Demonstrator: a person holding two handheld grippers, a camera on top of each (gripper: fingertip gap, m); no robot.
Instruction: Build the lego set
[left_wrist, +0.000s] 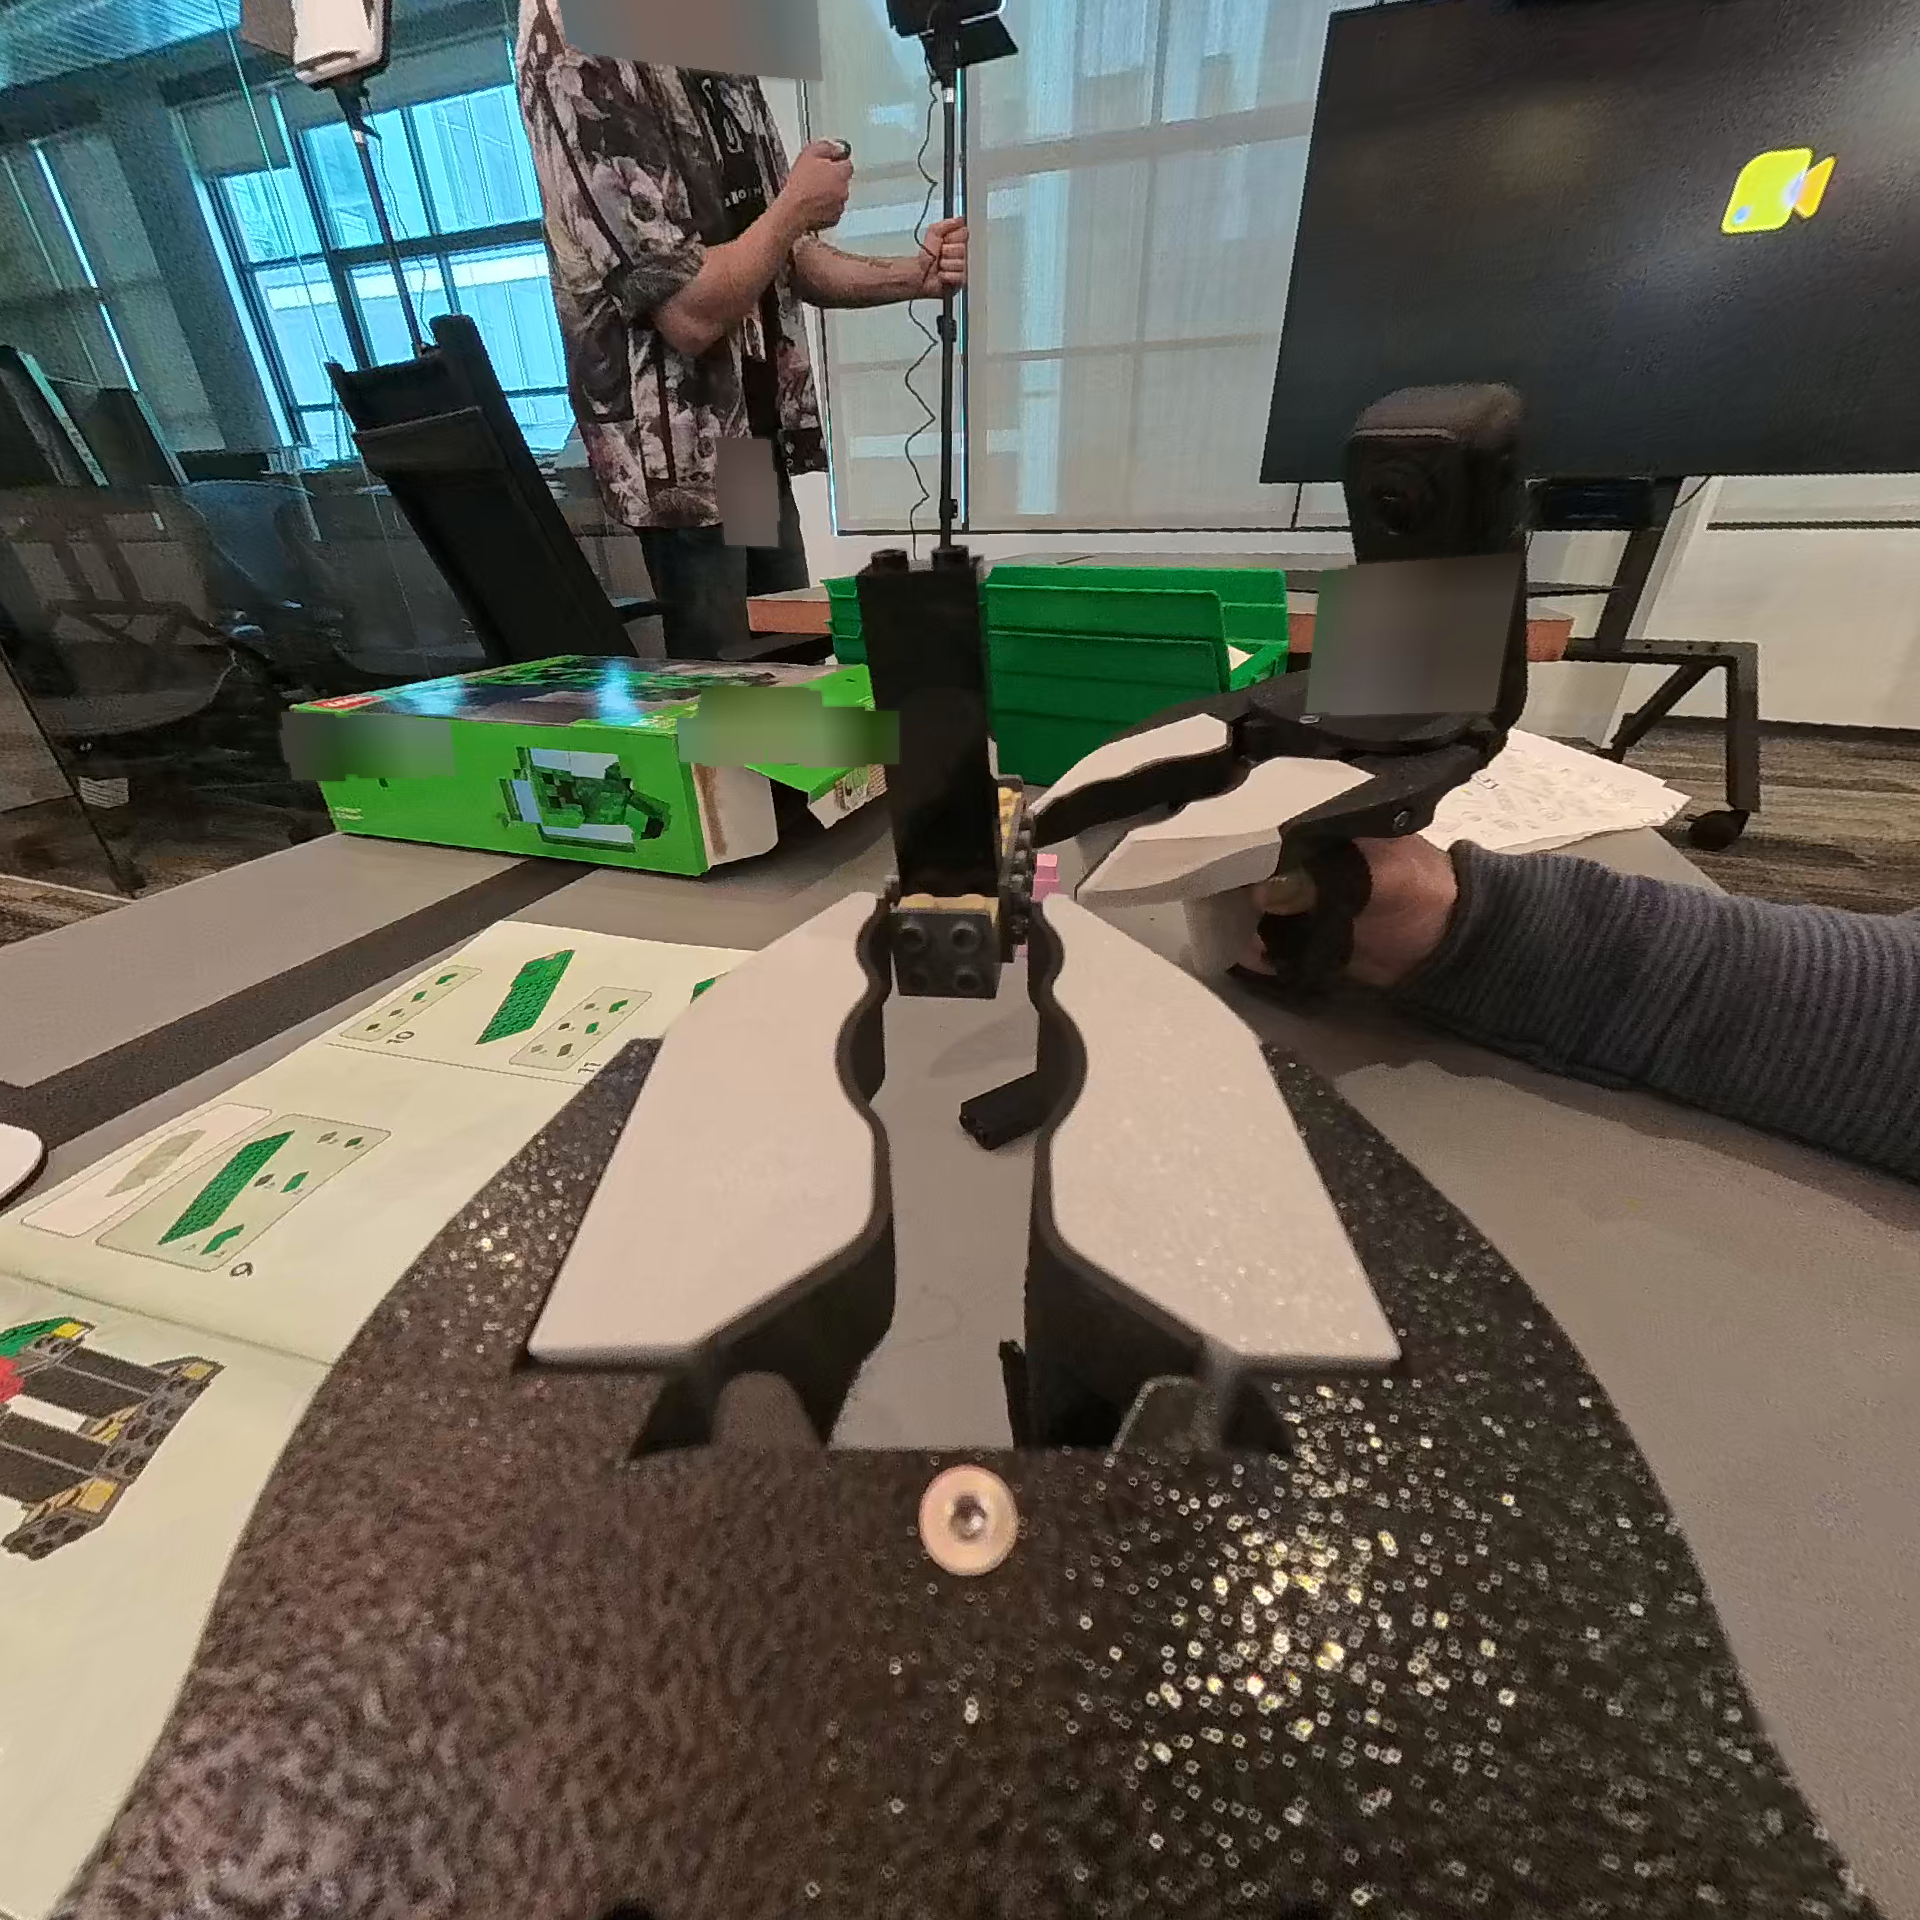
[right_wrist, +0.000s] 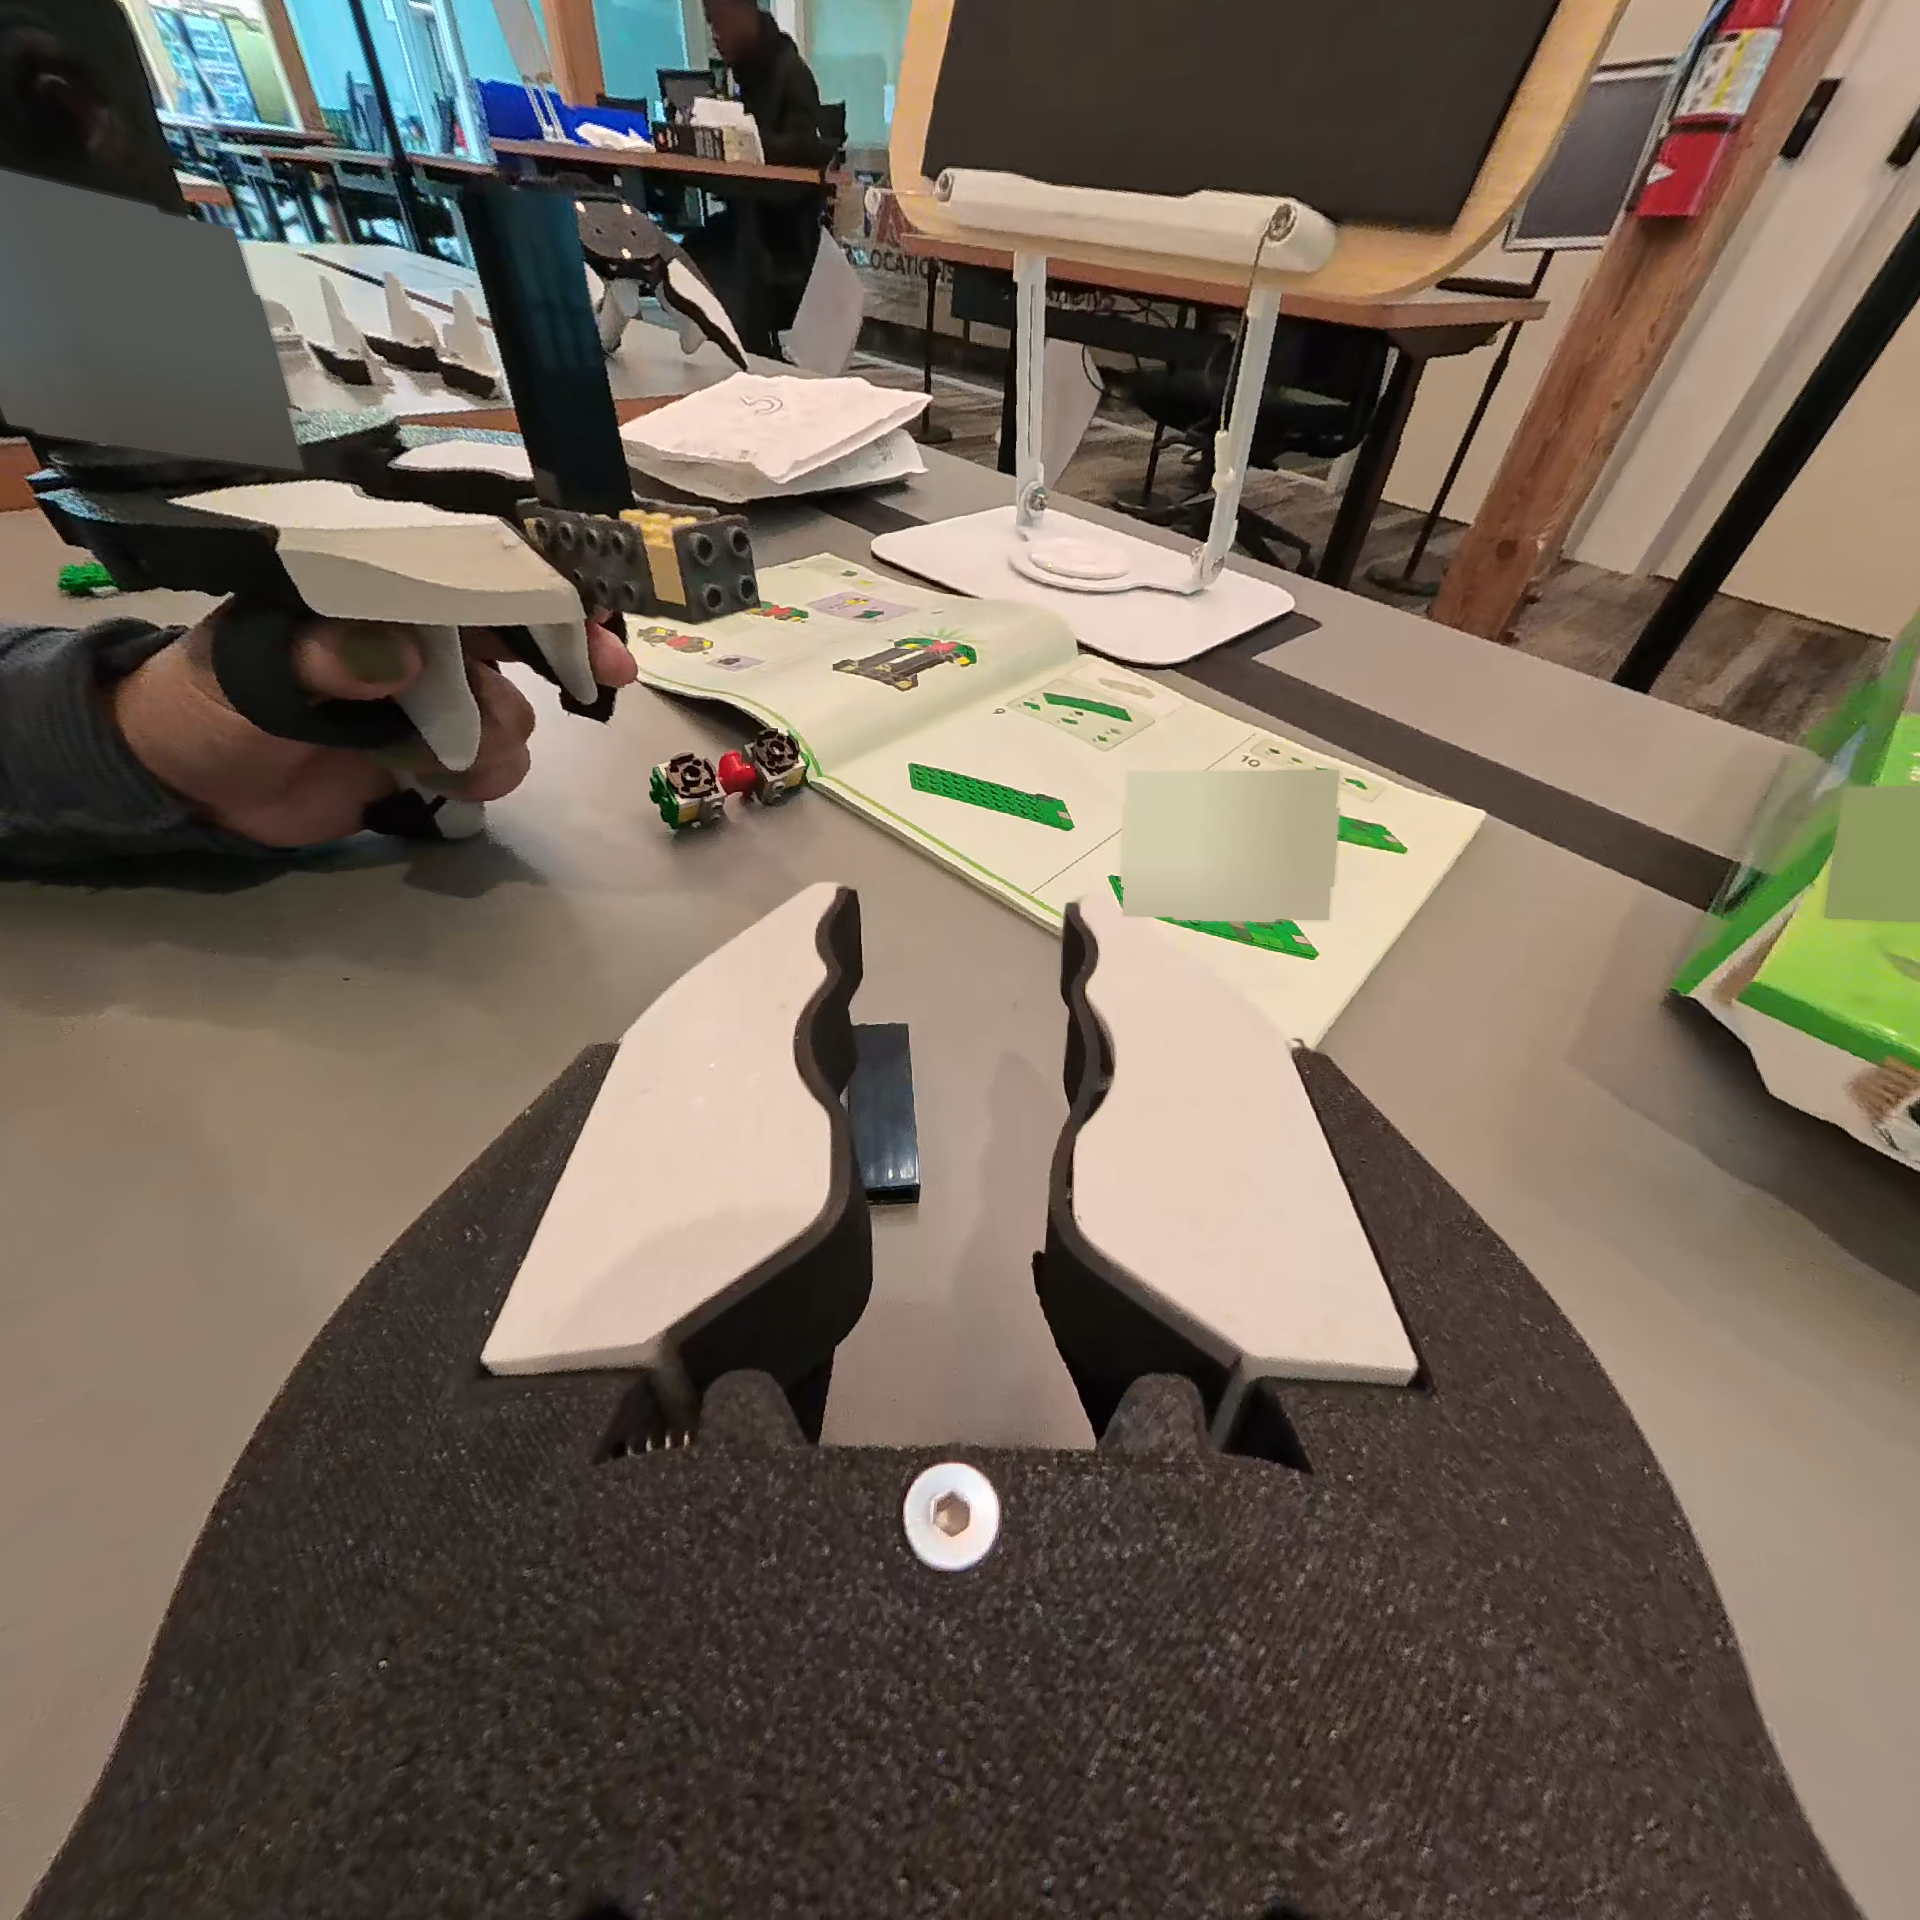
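My left gripper (left_wrist: 951, 925) is shut on a lego assembly (left_wrist: 940, 790): a tall black column standing on dark grey and tan bricks, held above the grey table (left_wrist: 1558, 1299). The right wrist view shows the left gripper (right_wrist: 566, 582) holding this assembly (right_wrist: 665, 561) at upper left. My right gripper (right_wrist: 961, 920) is open and empty, low over the table. A small flat black piece (right_wrist: 885, 1112) lies on the table between its fingers, close to the left finger; it also shows in the left wrist view (left_wrist: 1003, 1117). The right gripper (left_wrist: 1065, 842) is just right of the assembly.
An open instruction booklet (right_wrist: 987, 748) lies on the table beside a small sub-assembly with a red heart (right_wrist: 727, 779). A green lego box (left_wrist: 540, 769), green bins (left_wrist: 1122, 644), a white tablet stand (right_wrist: 1091, 582) and loose papers (right_wrist: 779, 426) stand farther off. A person (left_wrist: 675, 312) stands behind the table. My right fingertips sit around 10 centimetres from my left ones.
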